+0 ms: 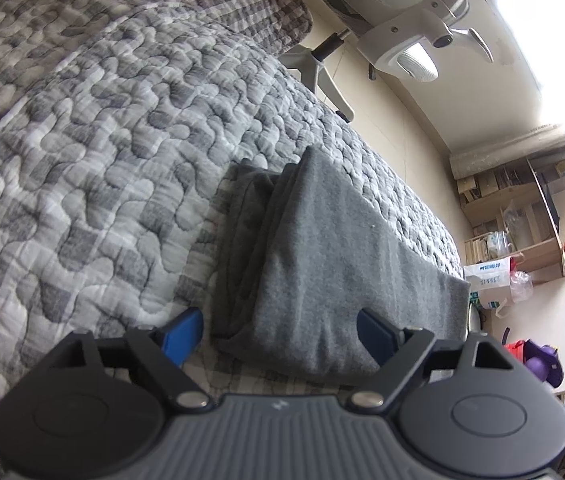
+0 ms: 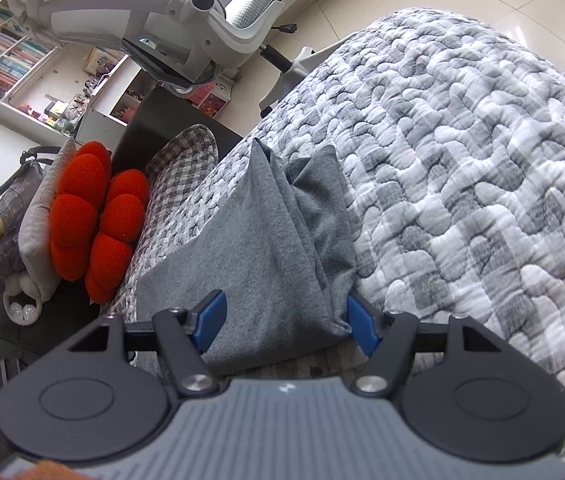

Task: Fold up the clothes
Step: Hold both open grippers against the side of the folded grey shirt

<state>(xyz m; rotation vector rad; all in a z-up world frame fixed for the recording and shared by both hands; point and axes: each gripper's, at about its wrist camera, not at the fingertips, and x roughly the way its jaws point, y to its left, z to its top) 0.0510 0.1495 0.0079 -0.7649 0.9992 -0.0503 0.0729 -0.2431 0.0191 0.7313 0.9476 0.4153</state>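
On the quilted bed [image 1: 94,152] your grey garment [image 1: 314,264] lies folded into a long strip, so the step looks like the final fold: left claw [image 1: 278,332] and right claw [image 2: 282,320] both gape apart, straddling cloth ungripped, and must close first.

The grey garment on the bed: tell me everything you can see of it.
The grey garment is plain, soft heathered knit, folded into a long narrow stack with layered edges along one side. It lies flat on the quilted grey-and-white bedspread, near the bed's edge. Both open tools, left tool and right tool, straddle its ends without pinching it.
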